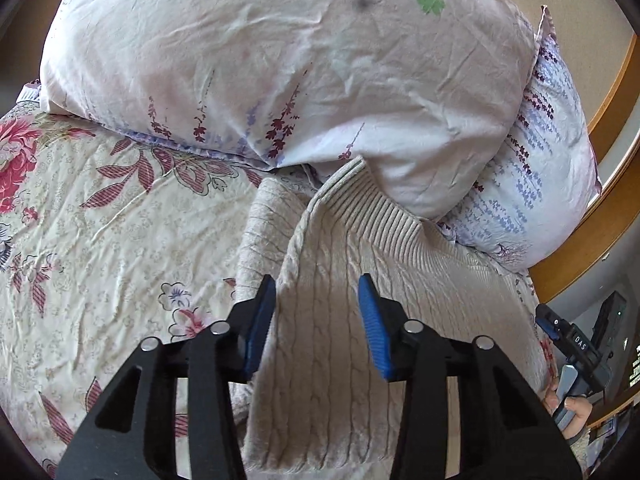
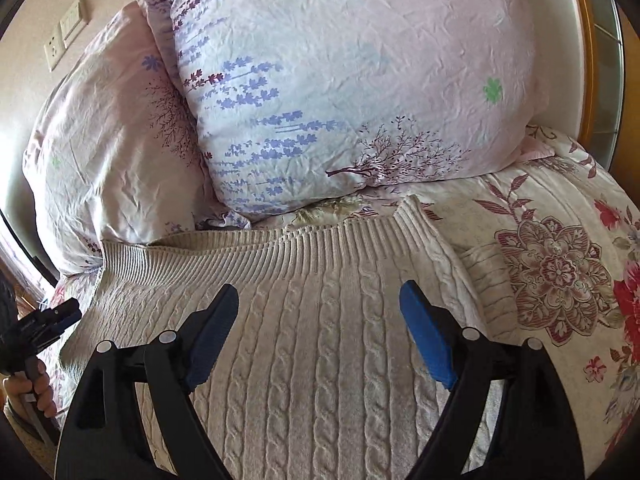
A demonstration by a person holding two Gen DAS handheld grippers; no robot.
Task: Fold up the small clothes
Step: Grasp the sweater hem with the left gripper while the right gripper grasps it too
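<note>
Cable-knit sweater [image 2: 320, 340] lies flat on the floral bed [image 2: 560, 280], ribbed hem toward the pillows [image 2: 340, 80] at 12 o'clock. We hold left gripper [image 1: 318, 320] and right gripper [image 2: 320, 332] above it, fingers spread, gripping nothing, probably choosing edges.

Sunlit floral bedsheet [image 1: 100, 240], lavender-print pillows [image 2: 340, 80], beige wall [image 2: 24, 20].
</note>
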